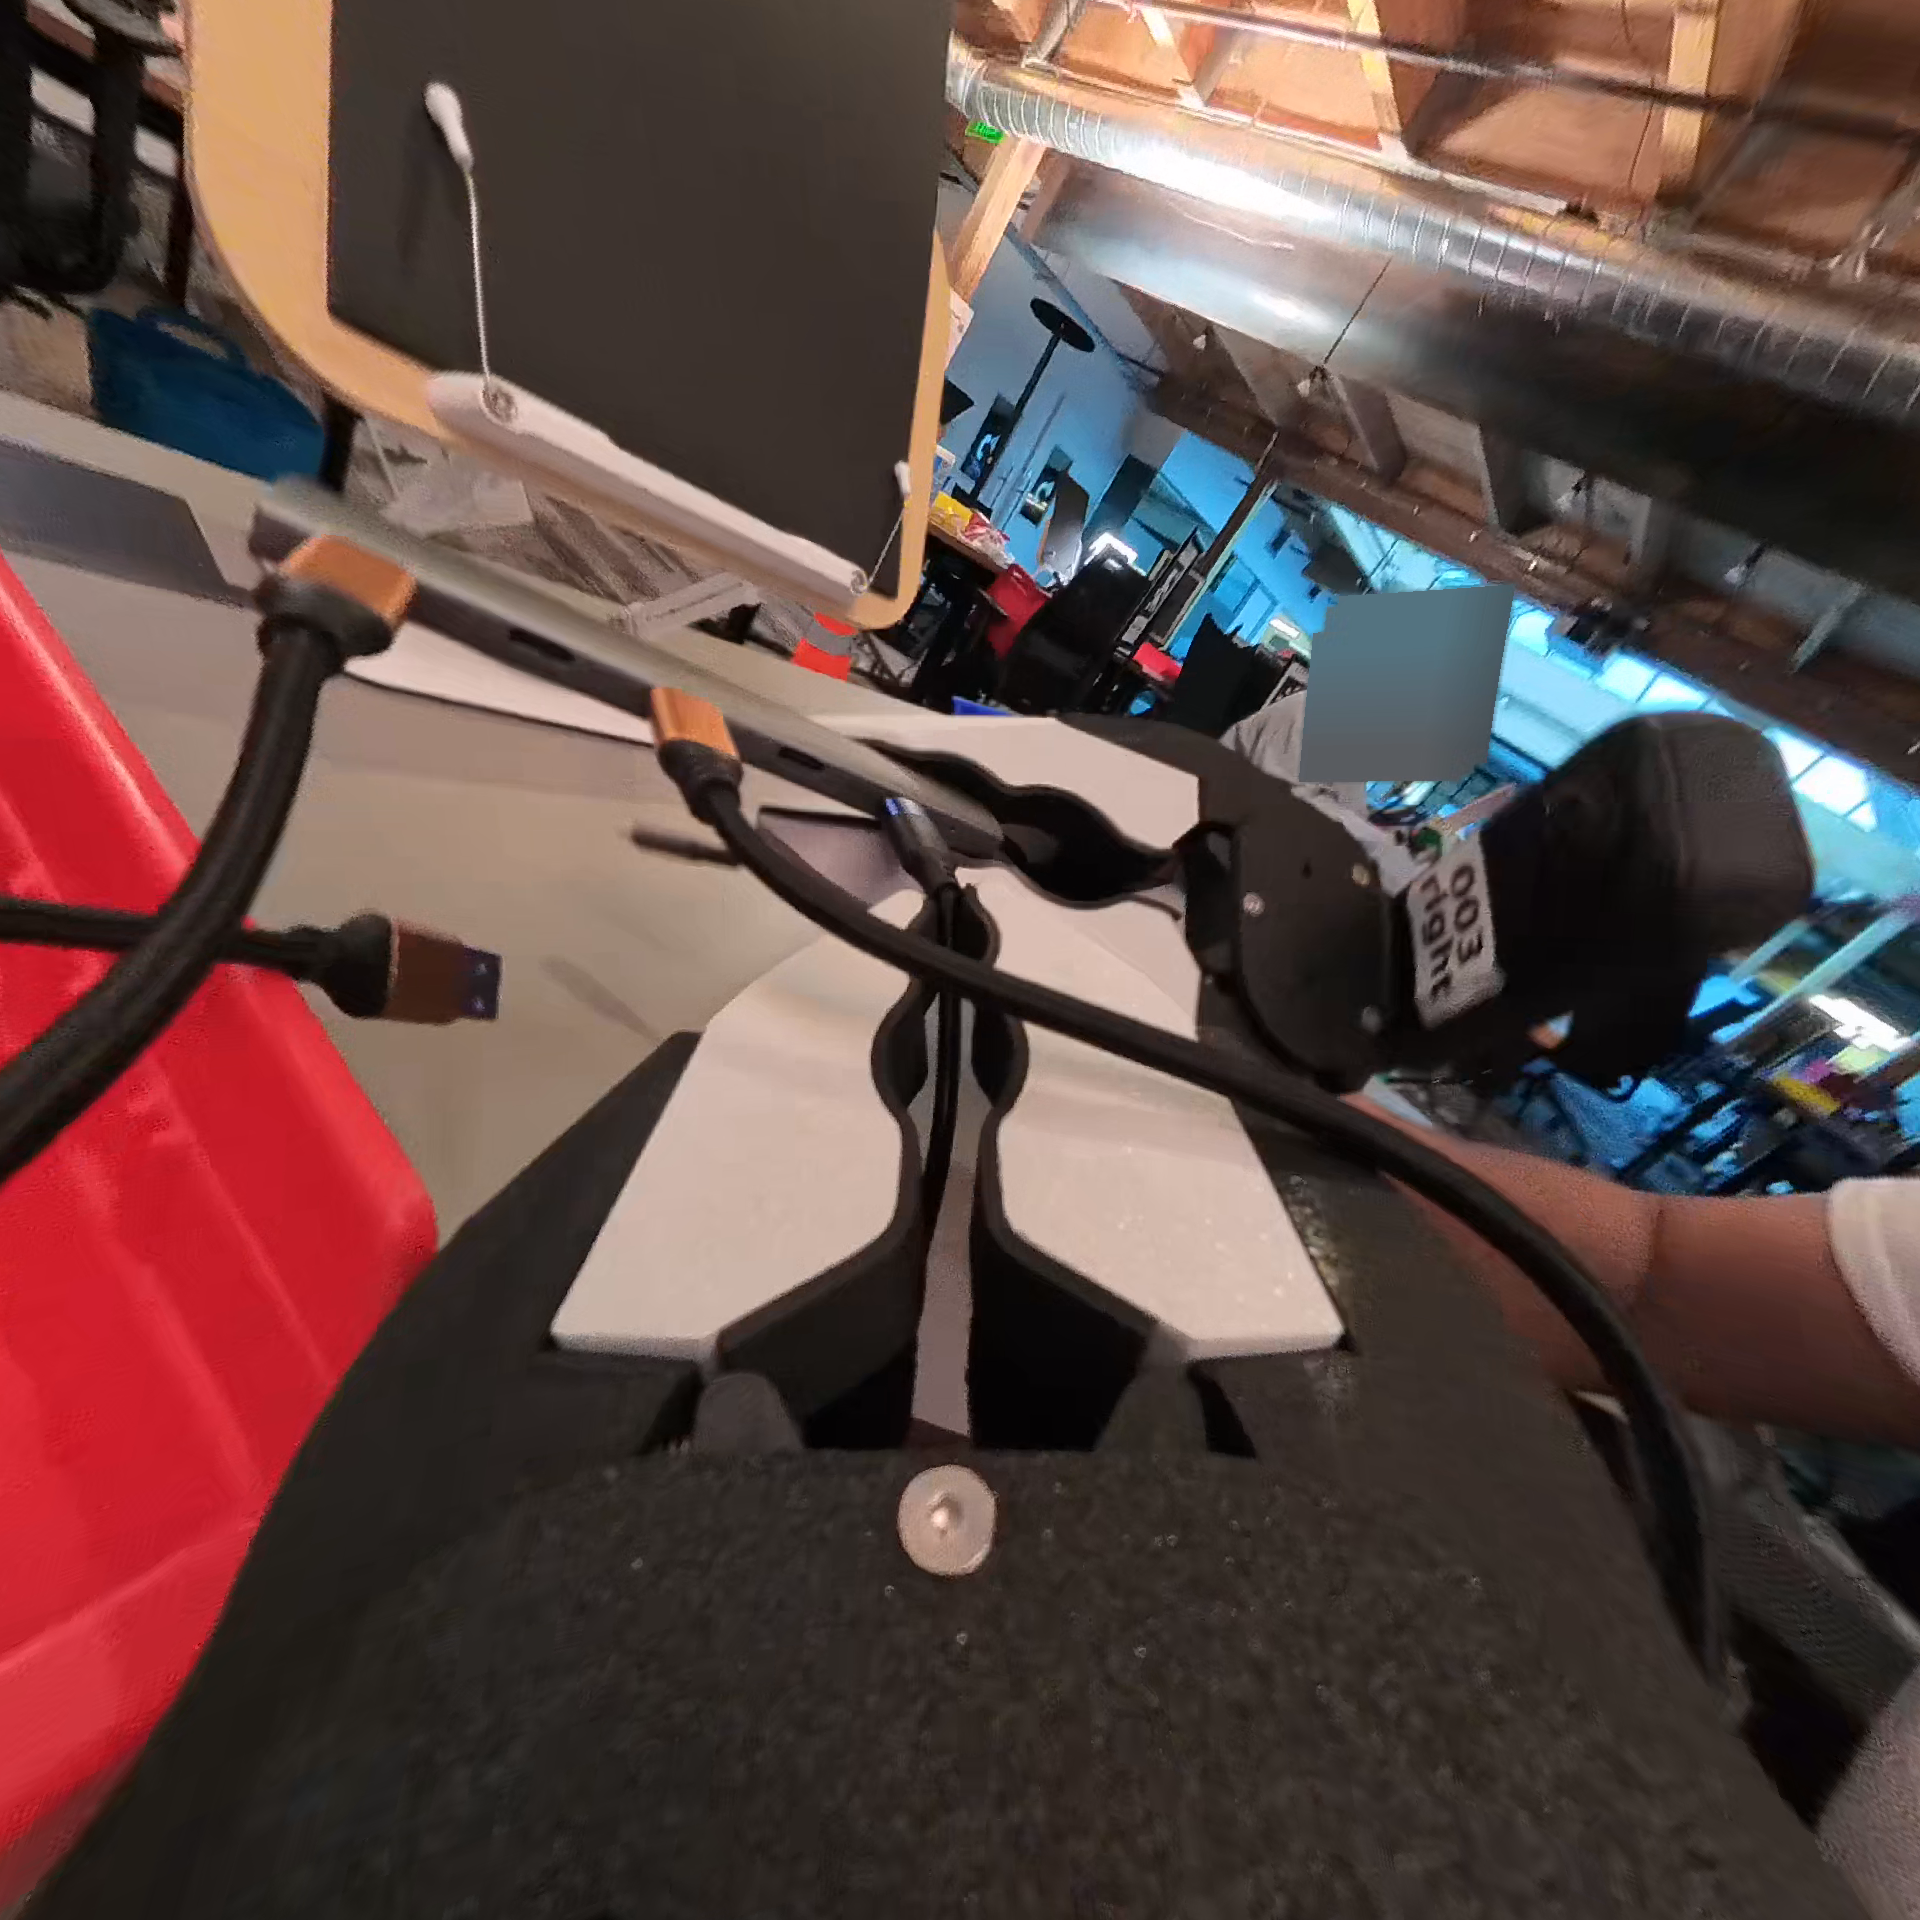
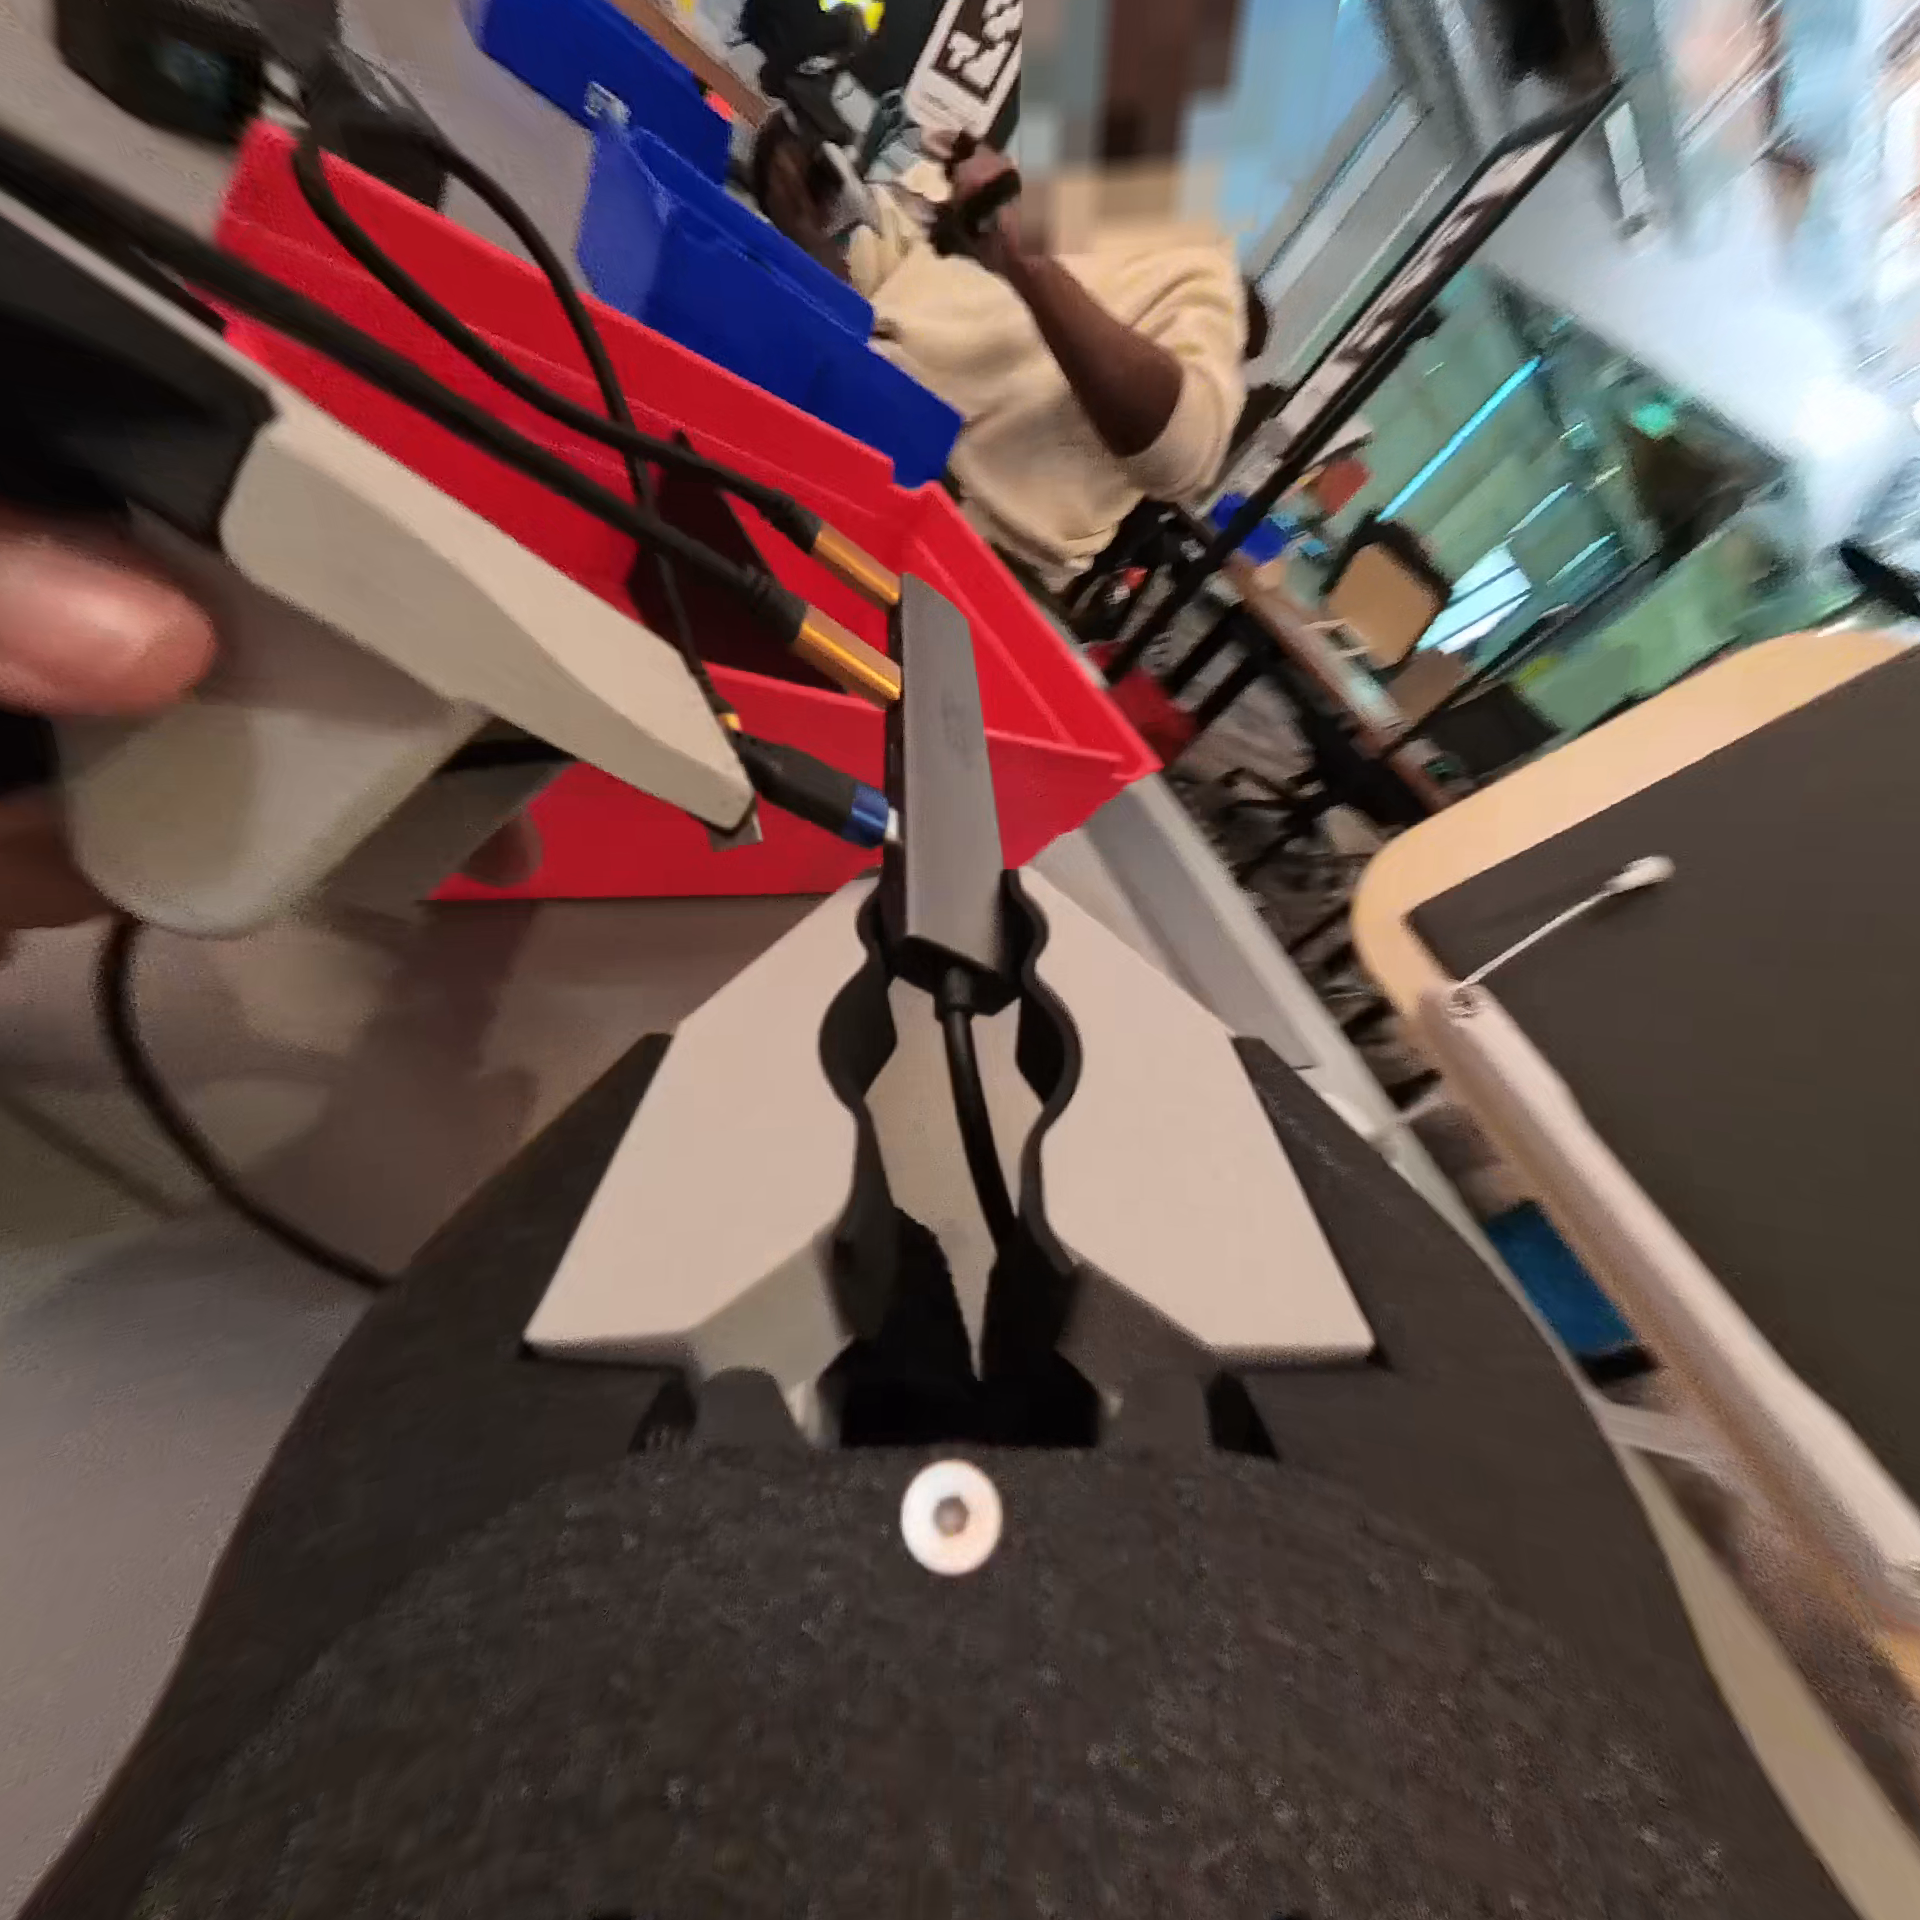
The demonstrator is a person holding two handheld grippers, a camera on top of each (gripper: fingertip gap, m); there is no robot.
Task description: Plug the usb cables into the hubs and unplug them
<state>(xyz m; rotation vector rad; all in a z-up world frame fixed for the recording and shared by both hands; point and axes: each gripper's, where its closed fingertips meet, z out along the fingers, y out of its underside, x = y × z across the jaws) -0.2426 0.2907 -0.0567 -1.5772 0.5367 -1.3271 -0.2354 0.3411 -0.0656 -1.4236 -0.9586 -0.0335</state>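
Observation:
A slim grey USB hub (image 2: 940, 727) is gripped at its near end by my right gripper (image 2: 951, 940), which is shut on it; the hub's own black lead (image 2: 977, 1122) runs back between the fingers. Two gold-shelled plugs (image 2: 847, 655) sit in the hub's side. My left gripper (image 1: 945, 935) is shut on a thin black cable (image 1: 940, 1049) just behind a blue-tipped plug (image 2: 842, 805), whose tip is at the hub's side near the right gripper. In the left wrist view, the hub (image 1: 582, 618) slants up left and the right gripper (image 1: 971, 821) holds its end.
A loose gold USB plug (image 1: 436, 971) hangs at the left over the white table (image 1: 520, 810). A red bin (image 2: 727, 416) stands close behind the hub, with a blue bin (image 2: 727, 260) beyond. A black board with a wooden rim (image 2: 1714, 987) is at the right. A person (image 2: 1039, 343) is at the back. Spacing between my two grippers at the tips: around 5 centimeters.

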